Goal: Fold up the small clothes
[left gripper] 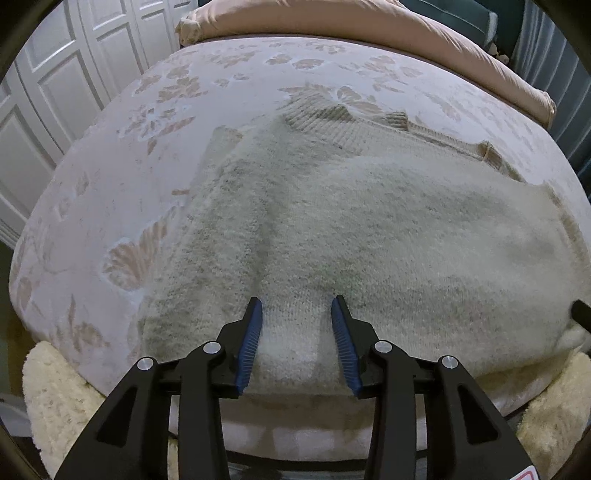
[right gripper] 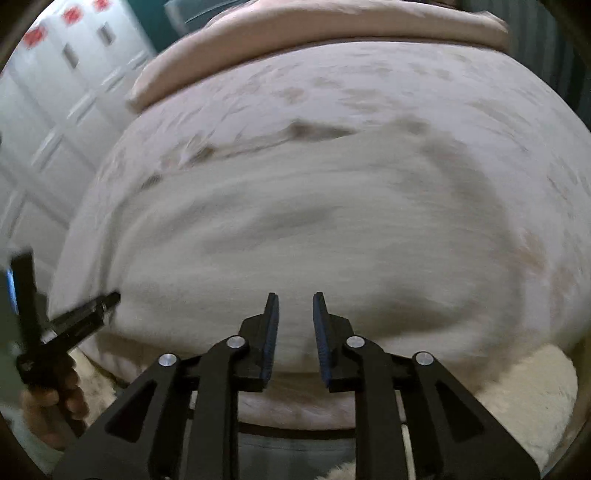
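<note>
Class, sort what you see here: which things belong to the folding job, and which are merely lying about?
Part of the job:
- cream knitted sweater
- left gripper, jaws apart
- right gripper, jaws apart

Just lying about:
- flowered bedspread
- pink quilt
- fluffy rug
- white panelled doors

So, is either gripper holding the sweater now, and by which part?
Nothing is held: left gripper and right gripper stand open above the knit sweater's near edge.

I find no text, brand or number I can read in either wrist view. The red marks on the white cabinet doors (right gripper: 70,48) are too blurred to make out, and the red-edged sticker (left gripper: 532,474) on my left gripper's body is cut off.
</note>
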`<state>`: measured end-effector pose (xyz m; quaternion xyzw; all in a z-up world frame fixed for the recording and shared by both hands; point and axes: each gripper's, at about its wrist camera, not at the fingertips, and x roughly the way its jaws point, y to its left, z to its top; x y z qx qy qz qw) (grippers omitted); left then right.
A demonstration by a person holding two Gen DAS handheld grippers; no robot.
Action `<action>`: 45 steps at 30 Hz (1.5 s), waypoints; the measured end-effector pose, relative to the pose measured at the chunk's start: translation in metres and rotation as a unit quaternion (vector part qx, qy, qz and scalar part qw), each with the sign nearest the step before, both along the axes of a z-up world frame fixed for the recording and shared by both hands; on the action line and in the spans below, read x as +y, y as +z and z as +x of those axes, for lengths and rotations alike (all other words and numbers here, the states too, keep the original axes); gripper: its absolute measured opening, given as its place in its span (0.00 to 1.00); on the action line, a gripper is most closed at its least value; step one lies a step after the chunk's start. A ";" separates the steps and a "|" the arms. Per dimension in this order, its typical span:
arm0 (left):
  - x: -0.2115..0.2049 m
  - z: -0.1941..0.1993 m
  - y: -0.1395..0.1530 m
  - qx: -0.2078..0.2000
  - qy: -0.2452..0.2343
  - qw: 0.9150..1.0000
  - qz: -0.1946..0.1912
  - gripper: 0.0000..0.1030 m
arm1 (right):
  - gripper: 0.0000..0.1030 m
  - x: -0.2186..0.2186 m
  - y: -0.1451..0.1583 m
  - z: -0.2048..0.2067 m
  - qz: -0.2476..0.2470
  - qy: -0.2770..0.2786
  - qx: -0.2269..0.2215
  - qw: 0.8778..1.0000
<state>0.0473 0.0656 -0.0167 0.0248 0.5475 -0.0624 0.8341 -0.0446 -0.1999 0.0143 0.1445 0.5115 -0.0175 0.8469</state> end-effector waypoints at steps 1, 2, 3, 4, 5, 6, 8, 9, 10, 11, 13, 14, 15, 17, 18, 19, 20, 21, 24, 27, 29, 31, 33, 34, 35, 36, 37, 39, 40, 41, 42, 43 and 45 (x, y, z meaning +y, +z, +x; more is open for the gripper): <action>0.000 0.000 0.001 0.000 -0.001 1.000 0.001 0.38 | 0.20 0.010 -0.013 0.003 -0.010 0.014 0.017 1.000; 0.001 -0.001 0.001 0.000 -0.001 1.000 -0.002 0.38 | 0.20 0.023 -0.030 0.006 -0.024 0.021 0.038 0.999; 0.004 -0.003 0.002 0.002 -0.002 1.000 -0.008 0.38 | 0.21 0.030 -0.038 0.007 -0.046 0.021 0.038 0.998; 0.007 -0.004 0.003 0.003 -0.002 1.000 -0.014 0.38 | 0.22 0.036 -0.033 0.008 -0.064 0.023 0.035 0.997; 0.012 -0.006 0.004 0.004 -0.002 1.000 -0.024 0.38 | 0.22 0.038 -0.028 0.011 -0.073 0.024 0.037 0.996; 0.015 -0.008 0.004 0.004 -0.002 1.000 -0.031 0.38 | 0.22 0.039 -0.020 0.012 -0.072 0.024 0.033 0.997; 0.021 -0.011 0.002 0.005 -0.002 0.999 -0.042 0.38 | 0.22 0.042 -0.002 0.026 -0.033 0.038 0.011 0.999; 0.021 -0.012 0.001 0.004 -0.003 0.999 -0.044 0.38 | 0.22 0.046 0.007 0.033 -0.022 0.044 0.002 0.999; 0.021 -0.012 0.001 0.002 -0.003 0.999 -0.044 0.39 | 0.23 0.052 0.013 0.043 -0.016 0.050 -0.005 0.999; 0.019 -0.012 0.000 0.000 -0.004 0.999 -0.039 0.39 | 0.23 0.061 0.015 0.053 -0.008 0.058 -0.007 0.998; 0.017 -0.012 0.000 -0.003 -0.003 0.999 -0.035 0.39 | 0.24 0.077 0.004 0.077 0.018 0.072 0.000 0.997; 0.016 -0.012 0.000 -0.003 -0.002 0.999 -0.036 0.39 | 0.24 0.079 -0.004 0.083 0.024 0.078 0.013 0.997; 0.017 -0.013 0.001 -0.002 -0.002 0.999 -0.039 0.39 | 0.24 0.084 -0.021 0.098 0.026 0.080 0.038 0.996; 0.022 -0.014 0.003 0.004 0.002 0.998 -0.056 0.39 | 0.24 0.090 -0.044 0.109 0.029 0.067 0.054 0.996; 0.028 -0.015 0.008 0.004 0.006 0.998 -0.070 0.39 | 0.24 0.089 -0.041 0.109 0.030 0.062 0.050 0.996; 0.033 -0.017 0.012 0.002 0.011 0.997 -0.079 0.39 | 0.25 0.088 -0.037 0.109 0.035 0.054 0.052 0.997; 0.041 -0.020 0.019 -0.006 0.024 0.996 -0.088 0.41 | 0.27 0.082 -0.027 0.105 0.055 0.037 0.045 0.997; 0.051 -0.022 0.026 -0.015 0.037 0.994 -0.098 0.44 | 0.27 0.080 -0.021 0.102 0.068 0.033 0.037 0.996; 0.078 -0.023 0.038 -0.023 0.066 0.989 -0.131 0.50 | 0.27 0.082 0.000 0.095 0.049 0.040 0.014 0.998; 0.102 -0.010 0.026 0.006 0.102 0.981 -0.162 0.52 | 0.30 0.092 -0.012 0.107 0.017 0.051 0.035 0.998; 0.114 0.001 0.007 0.043 0.129 0.971 -0.195 0.52 | 0.31 0.092 -0.041 0.113 0.021 0.045 0.066 0.997; 0.120 0.004 -0.010 0.074 0.155 0.960 -0.223 0.51 | 0.33 0.091 -0.044 0.111 0.022 0.045 0.044 0.998; 0.120 0.008 -0.023 0.091 0.172 0.948 -0.252 0.51 | 0.34 0.091 -0.043 0.112 0.023 0.043 0.047 0.998; 0.118 0.009 -0.026 0.087 0.175 0.948 -0.251 0.53 | 0.34 0.090 -0.044 0.114 0.022 0.046 0.049 0.997; 0.114 0.011 -0.025 0.080 0.173 0.950 -0.246 0.54 | 0.34 0.092 -0.045 0.115 0.021 0.050 0.048 0.997; 0.109 0.013 -0.024 0.074 0.170 0.954 -0.237 0.55 | 0.35 0.093 -0.045 0.115 0.020 0.053 0.046 0.997; 0.103 0.016 -0.022 0.068 0.163 0.958 -0.228 0.55 | 0.35 0.092 -0.046 0.114 0.022 0.056 0.042 0.997; 0.090 0.024 -0.019 0.062 0.147 0.965 -0.207 0.55 | 0.35 0.092 -0.046 0.113 0.027 0.057 0.034 0.997; 0.089 0.028 -0.019 0.063 0.145 0.966 -0.204 0.52 | 0.36 0.092 -0.046 0.113 0.031 0.057 0.030 0.997; 0.088 0.030 -0.016 0.061 0.144 0.966 -0.206 0.46 | 0.36 0.092 -0.047 0.112 0.034 0.057 0.026 0.997; 0.086 0.033 -0.012 0.059 0.141 0.965 -0.212 0.35 | 0.36 0.092 -0.046 0.110 0.038 0.056 0.022 0.997; 0.085 0.035 -0.008 0.056 0.137 0.966 -0.213 0.28 | 0.36 0.090 -0.043 0.107 0.043 0.052 0.018 0.998; 0.081 0.036 0.008 0.039 0.125 0.968 -0.213 0.20 | 0.37 0.087 -0.037 0.102 0.052 0.046 0.010 0.998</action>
